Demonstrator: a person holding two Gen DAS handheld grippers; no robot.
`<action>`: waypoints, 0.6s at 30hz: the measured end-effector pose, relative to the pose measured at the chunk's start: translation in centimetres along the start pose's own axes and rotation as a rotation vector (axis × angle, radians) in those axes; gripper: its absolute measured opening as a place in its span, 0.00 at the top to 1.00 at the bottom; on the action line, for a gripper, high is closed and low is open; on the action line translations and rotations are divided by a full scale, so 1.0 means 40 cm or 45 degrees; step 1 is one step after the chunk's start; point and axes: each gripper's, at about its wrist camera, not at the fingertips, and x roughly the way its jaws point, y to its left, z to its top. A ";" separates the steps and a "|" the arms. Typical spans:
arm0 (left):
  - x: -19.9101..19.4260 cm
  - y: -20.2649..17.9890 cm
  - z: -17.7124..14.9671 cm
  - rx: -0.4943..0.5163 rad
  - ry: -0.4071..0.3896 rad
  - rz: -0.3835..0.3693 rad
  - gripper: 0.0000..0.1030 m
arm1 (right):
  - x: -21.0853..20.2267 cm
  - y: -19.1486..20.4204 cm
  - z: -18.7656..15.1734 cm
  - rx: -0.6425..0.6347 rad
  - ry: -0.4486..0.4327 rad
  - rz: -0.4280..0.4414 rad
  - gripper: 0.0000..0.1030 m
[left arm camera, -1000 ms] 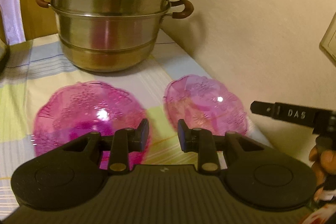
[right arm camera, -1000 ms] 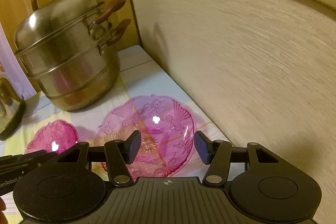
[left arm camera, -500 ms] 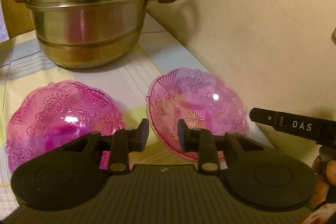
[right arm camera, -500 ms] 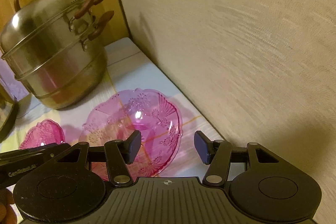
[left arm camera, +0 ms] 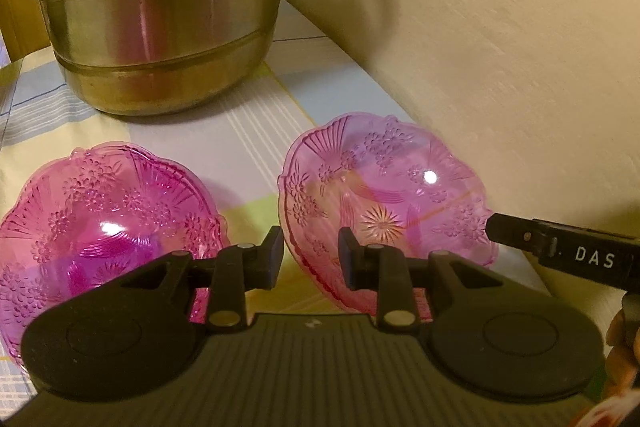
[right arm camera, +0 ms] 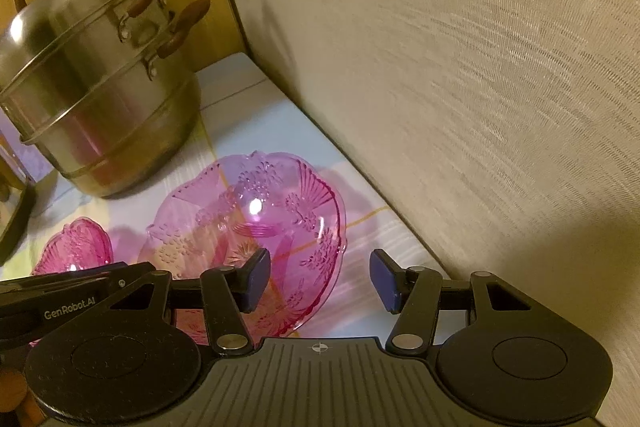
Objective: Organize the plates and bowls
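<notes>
Two pink cut-glass bowls sit side by side on the checked tablecloth. The left bowl lies left of my left gripper. The right bowl, near the wall, lies just ahead of it; its near left rim passes between the open, empty jaws. In the right wrist view the right bowl is ahead and left of my right gripper, which is open and empty; its left finger overlaps the bowl's inside and the near right rim lies between the jaws. The left bowl shows far left.
A large stacked steel steamer pot with brown handles stands behind the bowls. A beige wall runs close along the table's right edge. The right gripper's body shows at the right of the left wrist view. A dark appliance sits far left.
Both grippers have moved forward and down toward the bowls, which now look larger. The left gripper has shifted right, closer to the right bowl. Both jaws stay open.
</notes>
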 end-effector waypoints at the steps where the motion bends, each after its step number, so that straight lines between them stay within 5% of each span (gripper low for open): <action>1: 0.003 0.000 0.001 0.001 0.002 0.003 0.75 | 0.004 -0.002 0.000 0.005 0.004 0.002 0.46; 18: 0.045 0.001 0.012 -0.010 0.041 0.065 0.75 | 0.065 -0.011 -0.010 0.051 0.089 0.008 0.46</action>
